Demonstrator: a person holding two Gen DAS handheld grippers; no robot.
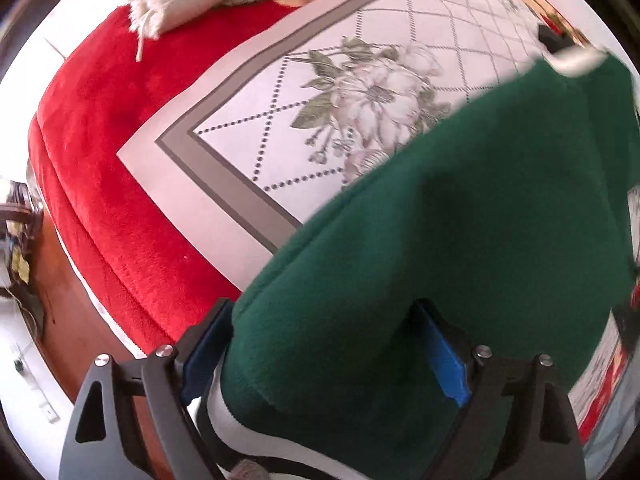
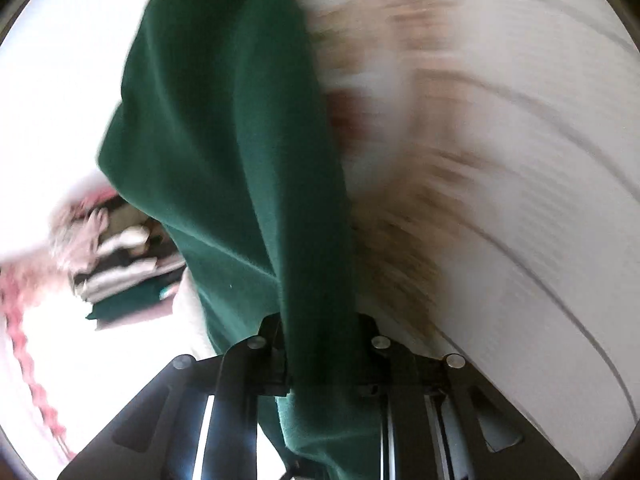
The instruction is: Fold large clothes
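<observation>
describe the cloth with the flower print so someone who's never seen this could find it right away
In the left wrist view, start at the big red plush blanket that covers the surface. On top of it lies the flat white cloth, partly covered by the green garment. It alone is patterned: a grey border band, a dotted diamond grid and a pale flower with green leaves.

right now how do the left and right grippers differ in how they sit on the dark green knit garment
The left gripper has its jaws spread wide, with the dark green knit garment bulging loosely between its blue pads. The right gripper has its jaws drawn close and pinches a narrow bunch of the garment. The left view is sharp over the floral cloth; the right view is motion-blurred. Both straddle the same garment.
</observation>
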